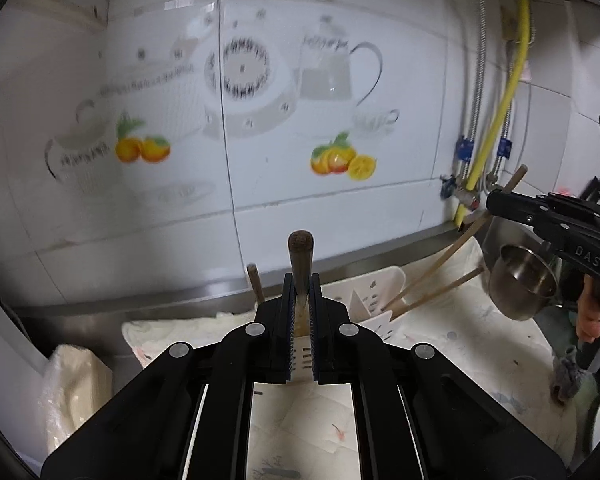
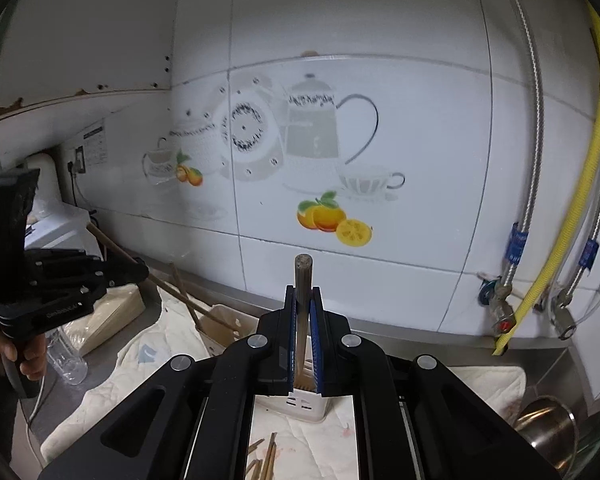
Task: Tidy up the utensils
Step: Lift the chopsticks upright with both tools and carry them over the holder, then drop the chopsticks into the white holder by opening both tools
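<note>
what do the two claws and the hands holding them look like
Both claws are matte black plastic with angular linkage arms and round silver pivot bolts. The left claw and right claw each carry blue ribbed pads on the inner faces of the fingers. From the side, the right claw shows raised lettering on its body above a pistol-style handle. The hands are bare, with no sleeves visible.

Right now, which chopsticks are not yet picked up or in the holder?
The loose chopsticks lying flat on the cloth in front of the white holder. The others stand in it or are clamped in the left gripper and right gripper.
</note>
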`<state>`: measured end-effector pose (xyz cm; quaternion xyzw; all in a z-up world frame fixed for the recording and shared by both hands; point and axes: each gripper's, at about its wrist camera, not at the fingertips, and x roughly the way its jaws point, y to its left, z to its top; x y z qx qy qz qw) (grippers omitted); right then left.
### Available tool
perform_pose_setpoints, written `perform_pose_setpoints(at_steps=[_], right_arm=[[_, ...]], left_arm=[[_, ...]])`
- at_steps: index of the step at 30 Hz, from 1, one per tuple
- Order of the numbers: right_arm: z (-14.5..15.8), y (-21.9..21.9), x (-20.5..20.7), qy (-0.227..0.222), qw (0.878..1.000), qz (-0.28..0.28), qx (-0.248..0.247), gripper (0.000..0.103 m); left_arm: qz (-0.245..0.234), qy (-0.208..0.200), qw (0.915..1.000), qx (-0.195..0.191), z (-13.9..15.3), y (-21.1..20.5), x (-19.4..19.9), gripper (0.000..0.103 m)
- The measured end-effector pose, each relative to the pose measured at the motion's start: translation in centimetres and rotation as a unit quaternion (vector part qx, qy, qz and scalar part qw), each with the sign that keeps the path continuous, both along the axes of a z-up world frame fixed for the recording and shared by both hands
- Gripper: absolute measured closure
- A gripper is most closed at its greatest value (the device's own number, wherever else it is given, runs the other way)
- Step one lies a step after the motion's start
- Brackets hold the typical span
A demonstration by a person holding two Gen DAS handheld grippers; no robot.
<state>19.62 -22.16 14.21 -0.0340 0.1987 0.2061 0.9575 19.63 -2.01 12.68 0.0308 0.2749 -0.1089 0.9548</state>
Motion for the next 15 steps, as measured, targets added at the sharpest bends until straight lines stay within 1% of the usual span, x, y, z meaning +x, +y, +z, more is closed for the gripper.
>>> perform_pose_setpoints(at_steps=[4, 8, 11, 15], right_arm=[[-1.4, 0.7, 1.5, 0.020, 1.000, -0.004, -0.018, 0.097], [-2.8, 1.0, 2.9, 0.043, 0.999, -0.008, -0.024, 0.097], [-3.5, 1.0, 3.6, 0.053, 0.998, -0.012, -0.023, 0.097], [-3.9, 0.8, 4.0, 0.057, 0.998, -0.014, -0.017, 0.095]], left_arm=[[0.002, 0.029, 0.9995, -0.006, -1.7, 0.3, 1.6, 0.098], [0.008, 0.048, 0.9988, -0.009, -3.0, 0.6, 2.6, 0.097], [0.010, 0.051, 0.9986, -0.010, -3.4, 0.6, 2.8, 0.097], [0.008, 0.043, 0.9990, -0.010, -3.2, 0.6, 2.6, 0.096]])
